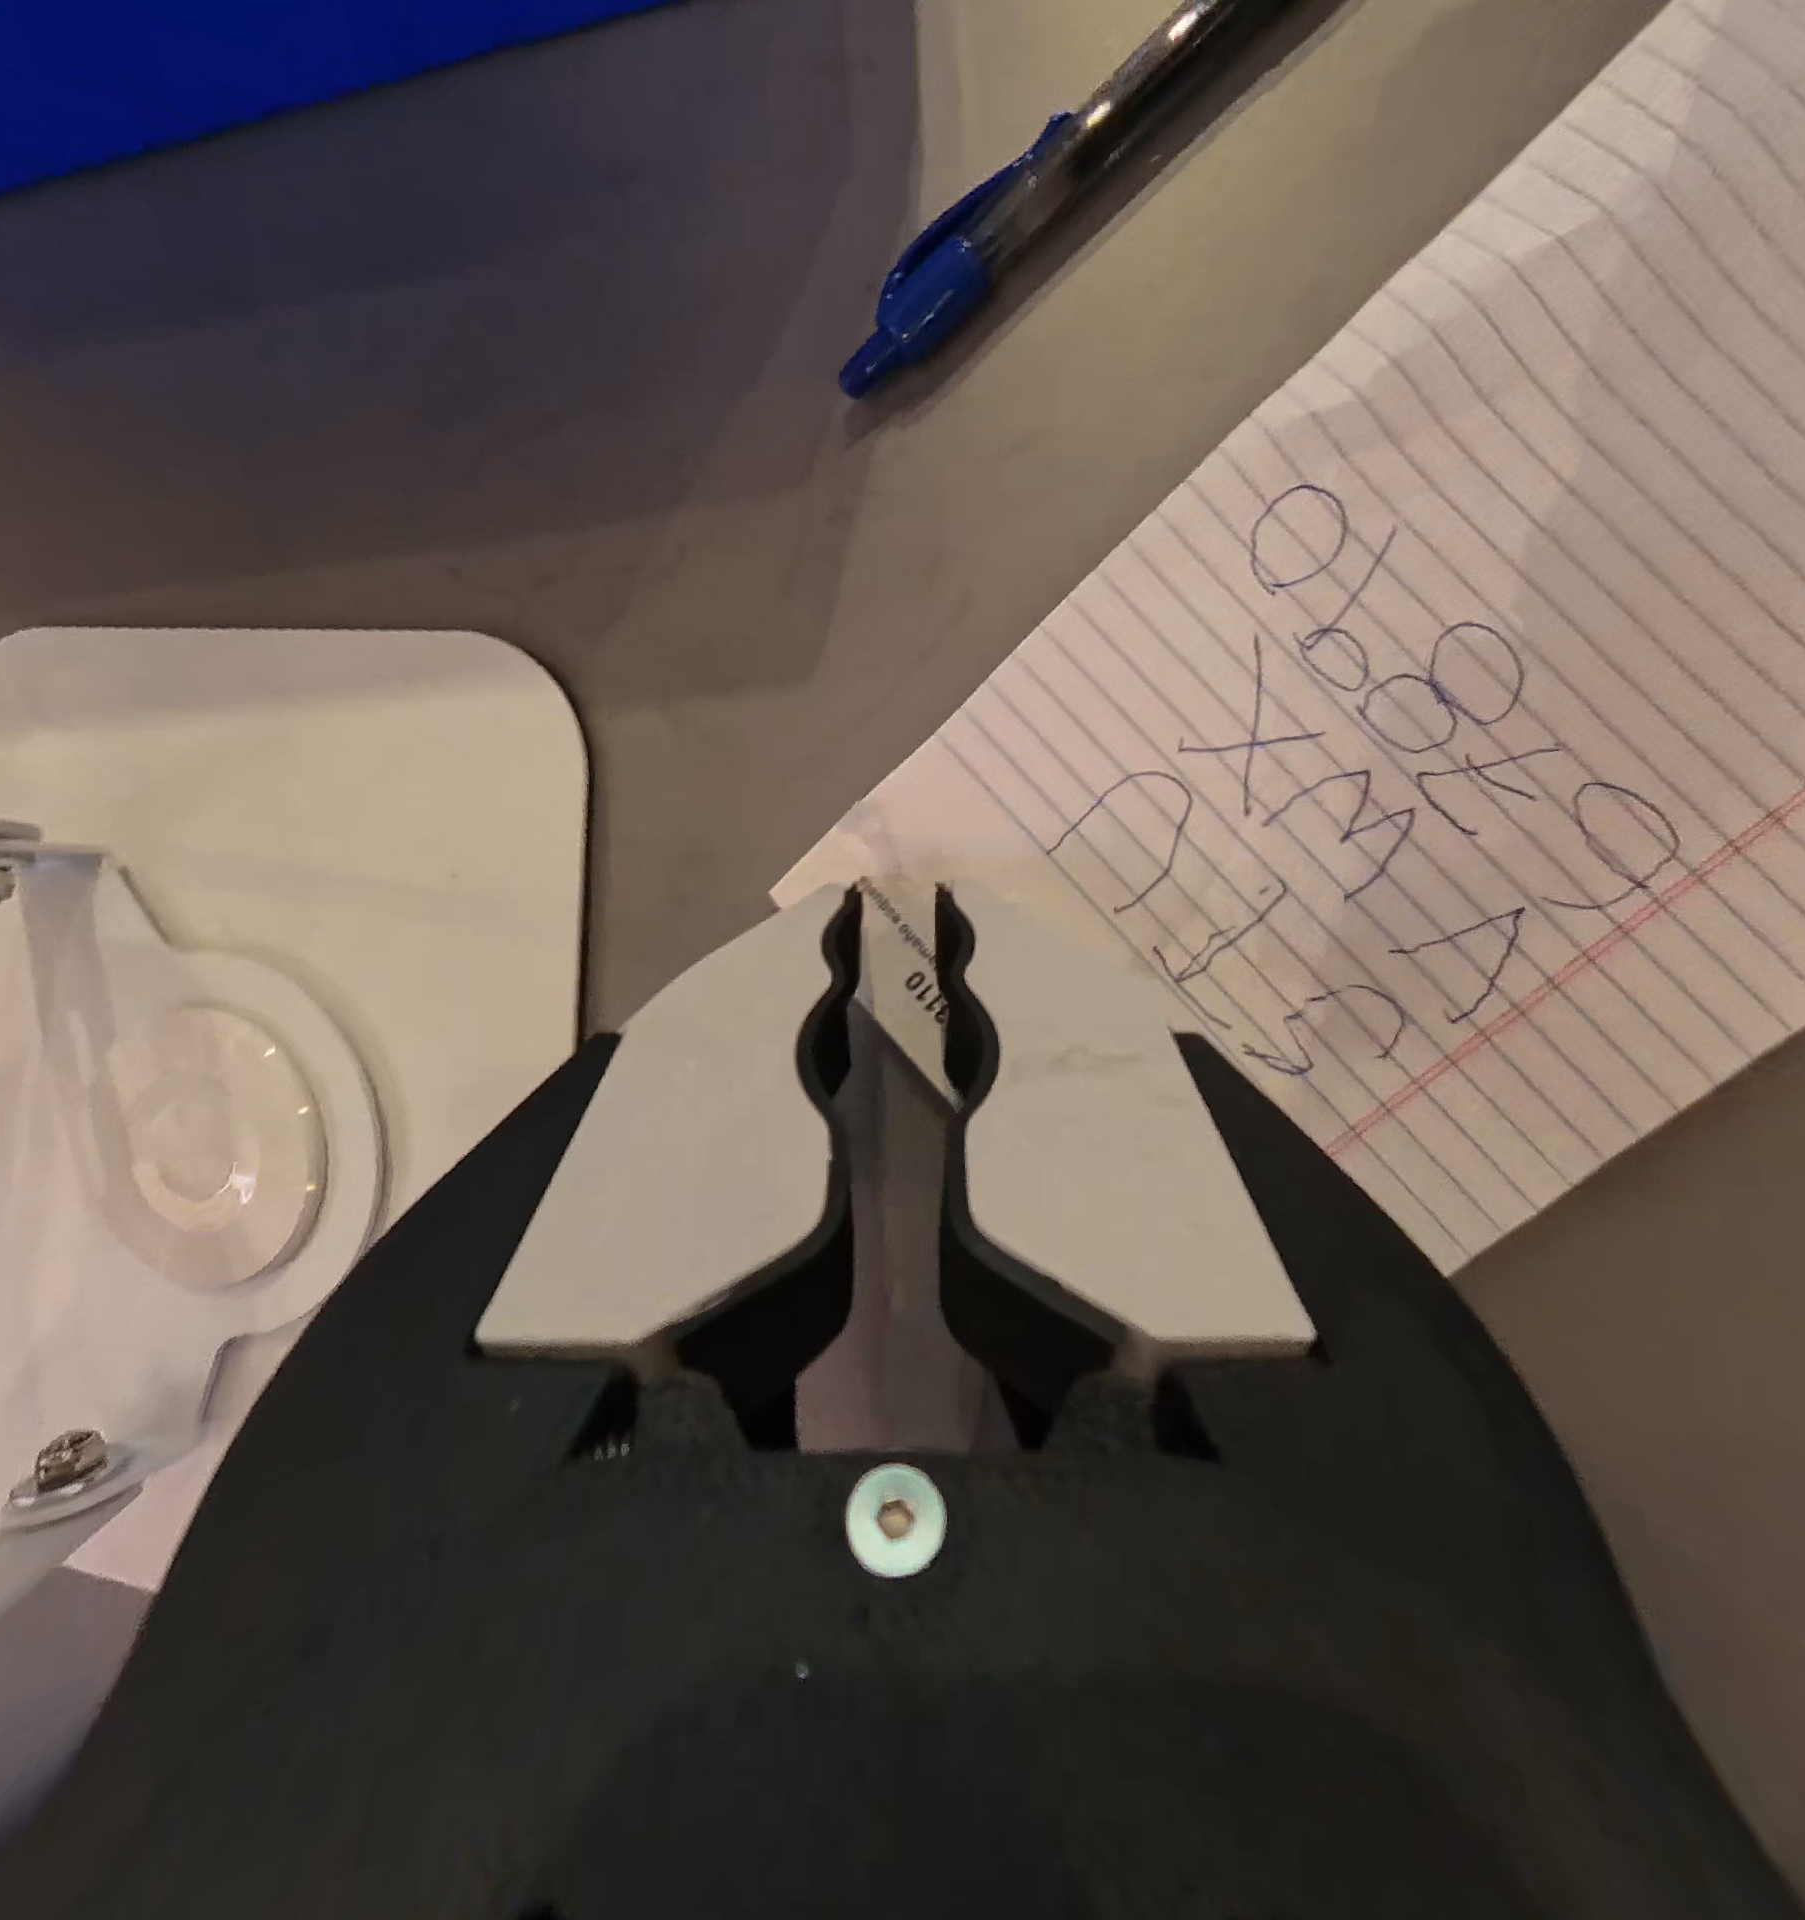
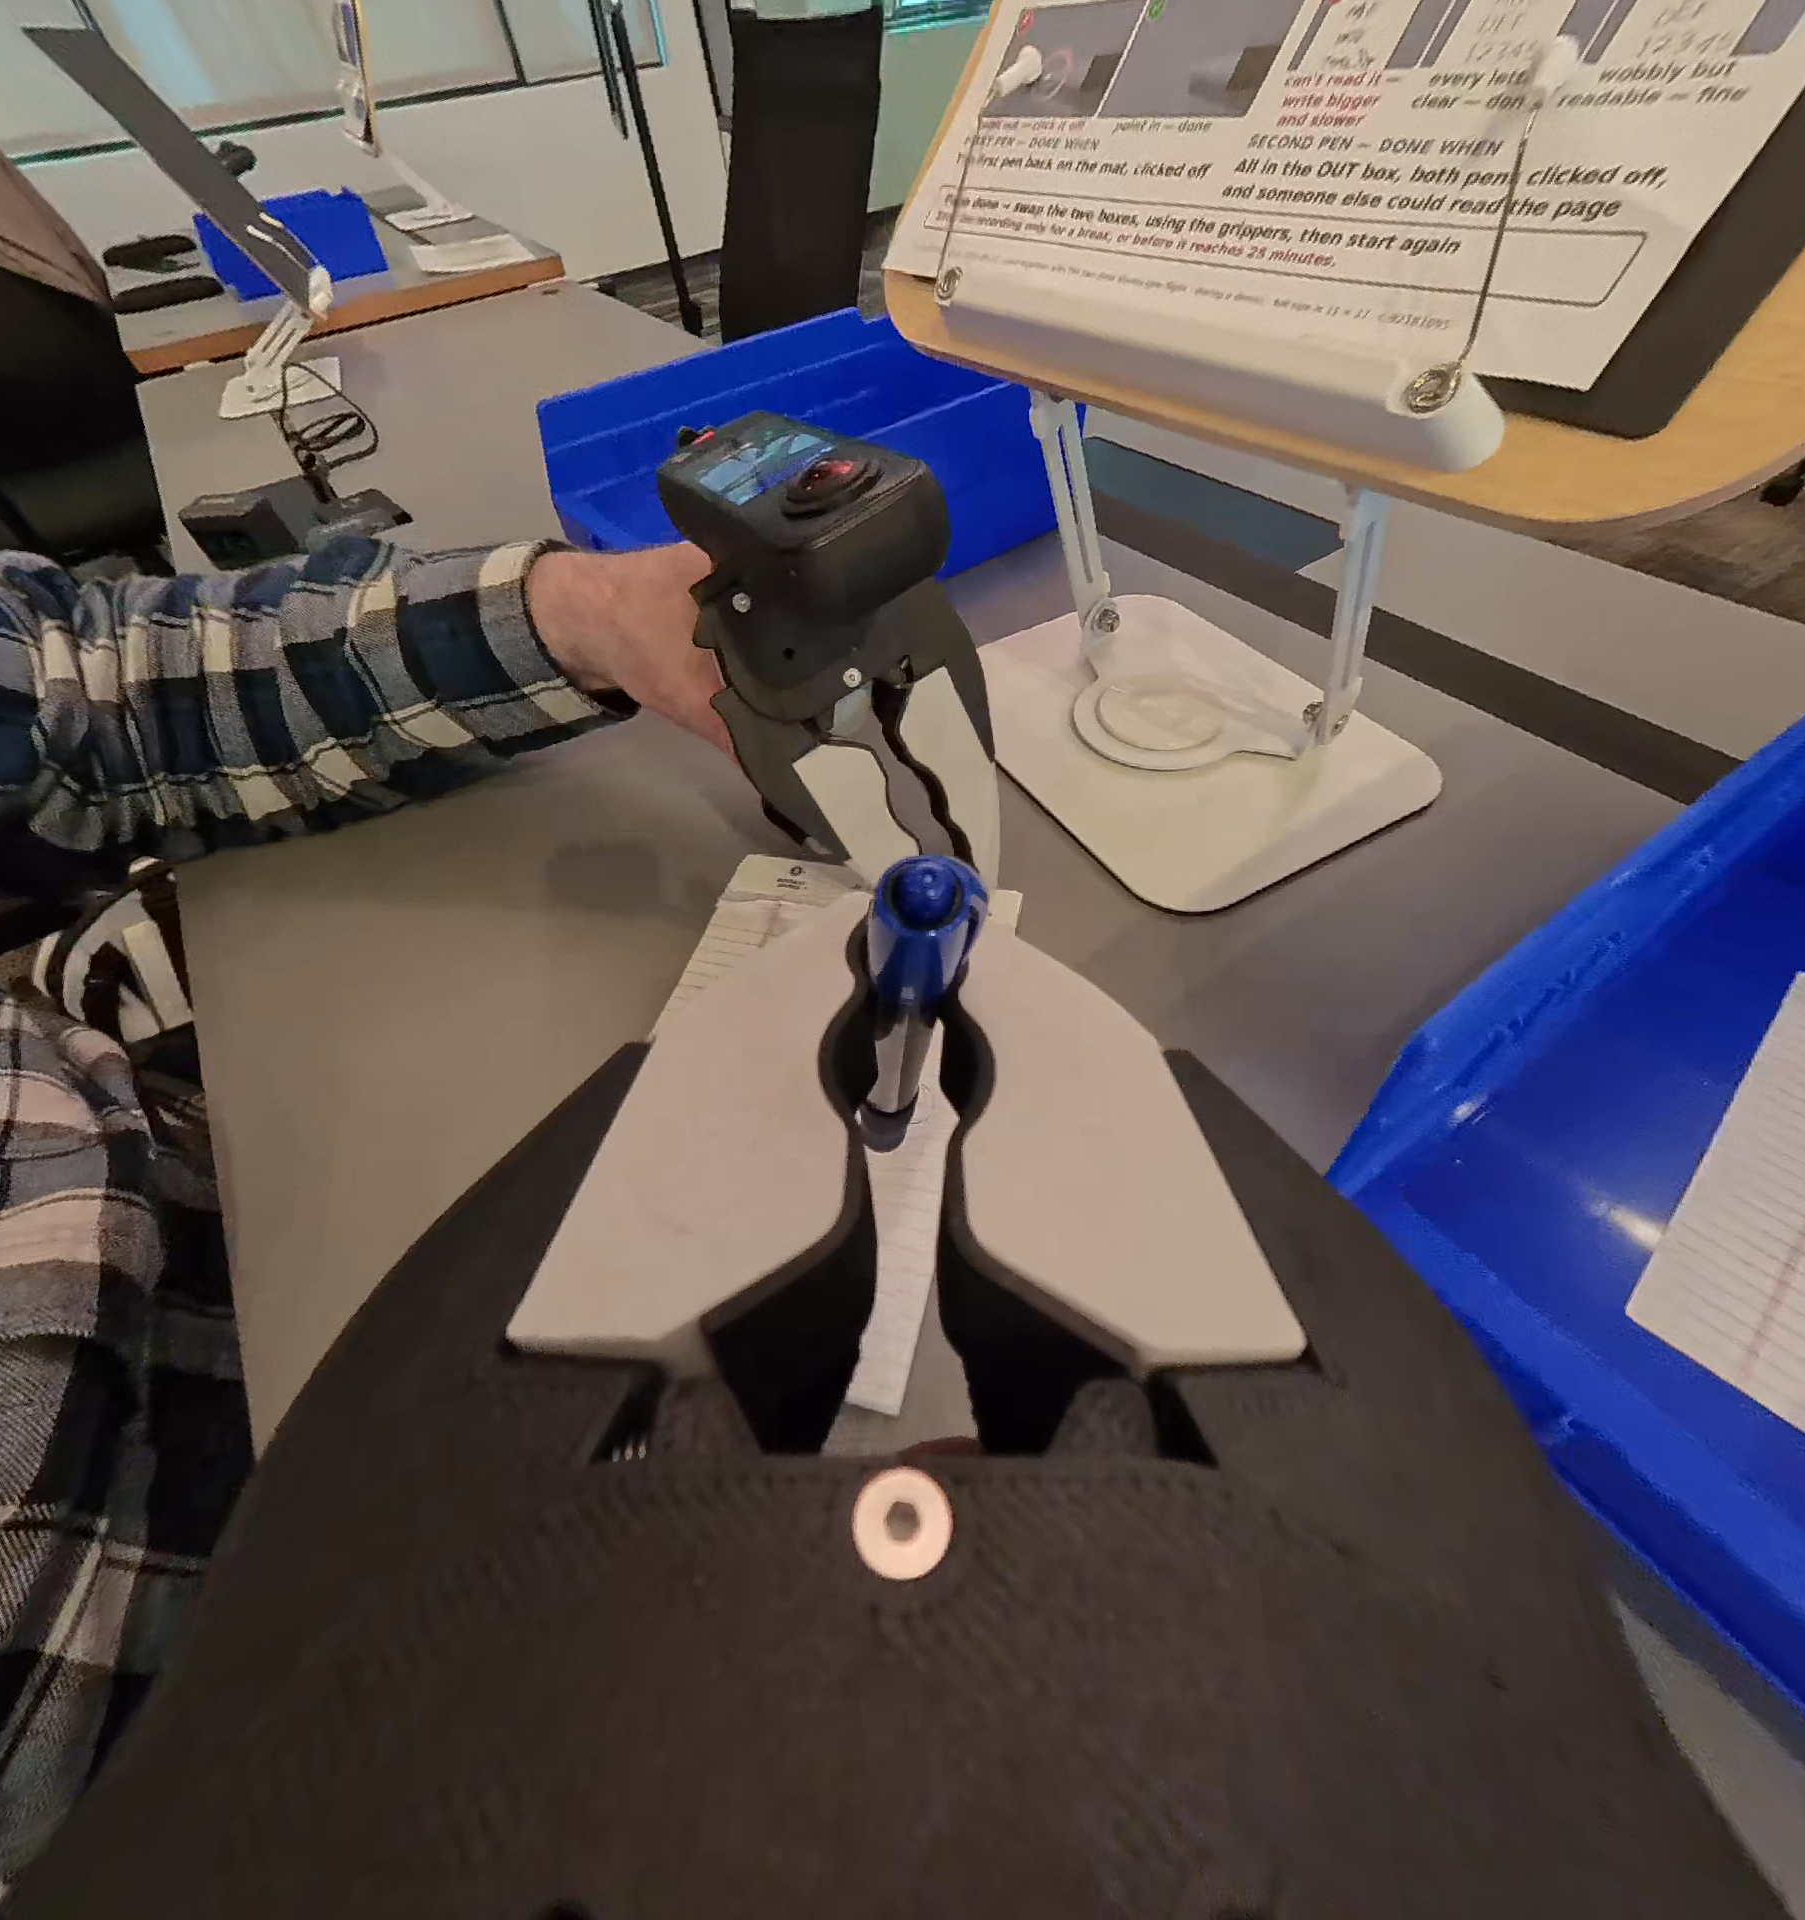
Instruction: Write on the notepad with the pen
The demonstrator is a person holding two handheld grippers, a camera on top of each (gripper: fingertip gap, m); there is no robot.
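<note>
The lined notepad [image 1: 1500,623] lies on the grey table and bears blue handwriting. My left gripper [image 1: 898,896] points down at the pad's top binding edge with its tips resting on it. Its jaws stand a little apart with nothing pinched between them. In the right wrist view it [image 2: 893,821] stands at the far end of the notepad [image 2: 732,935]. My right gripper [image 2: 913,935] is shut on a blue pen [image 2: 908,997], held upright with the clicker end up and the tip down over the page. A second blue pen [image 1: 981,239] lies on the table beside the pad.
A white stand base [image 2: 1241,769] sits just right of the pad and carries an instruction board [image 2: 1345,208]; the base also shows in the left wrist view [image 1: 254,831]. One blue bin [image 2: 773,436] is behind, and another [image 2: 1500,1247] at the right holds a lined sheet [image 2: 1771,1247]. A plaid sleeve [image 2: 254,665] reaches in from the left.
</note>
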